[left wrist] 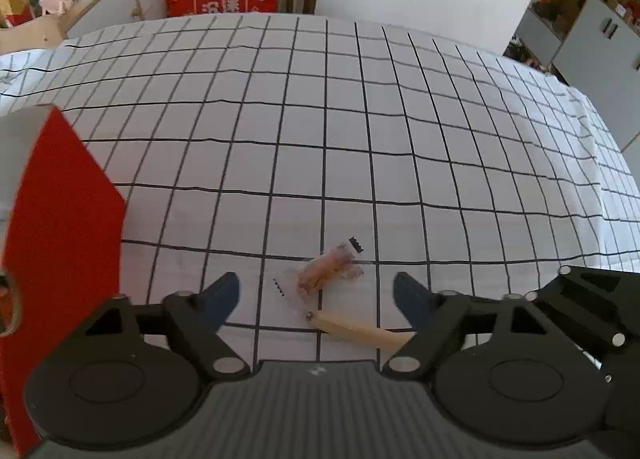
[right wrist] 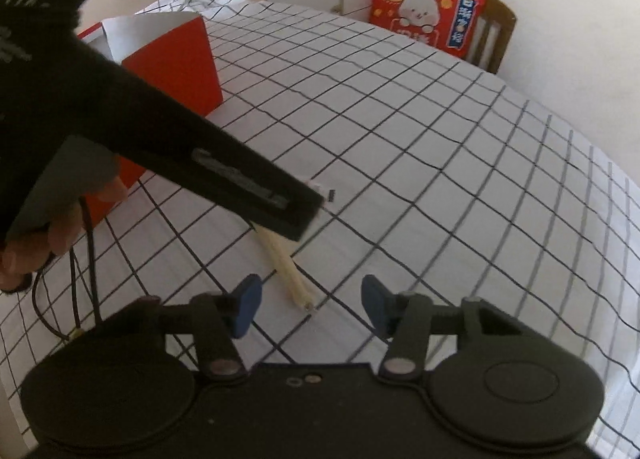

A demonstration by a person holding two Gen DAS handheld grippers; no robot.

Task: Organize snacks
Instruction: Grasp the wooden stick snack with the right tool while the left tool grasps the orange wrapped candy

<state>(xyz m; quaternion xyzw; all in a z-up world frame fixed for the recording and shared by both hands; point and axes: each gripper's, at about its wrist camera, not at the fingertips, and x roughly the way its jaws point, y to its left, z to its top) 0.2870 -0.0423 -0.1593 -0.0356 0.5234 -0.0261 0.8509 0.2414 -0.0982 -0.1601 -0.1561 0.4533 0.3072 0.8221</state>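
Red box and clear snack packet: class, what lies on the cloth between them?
Nothing but bare checked cloth lies between red box and snack packet, in the left wrist view.

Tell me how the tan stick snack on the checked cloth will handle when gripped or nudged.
The stick snack looks round and slim, so a sideways nudge would probably roll it. It lies straight and seems stiff, likely light. Its clipped end and smooth casing may slip between the pads, so a grip across the middle seems safer.
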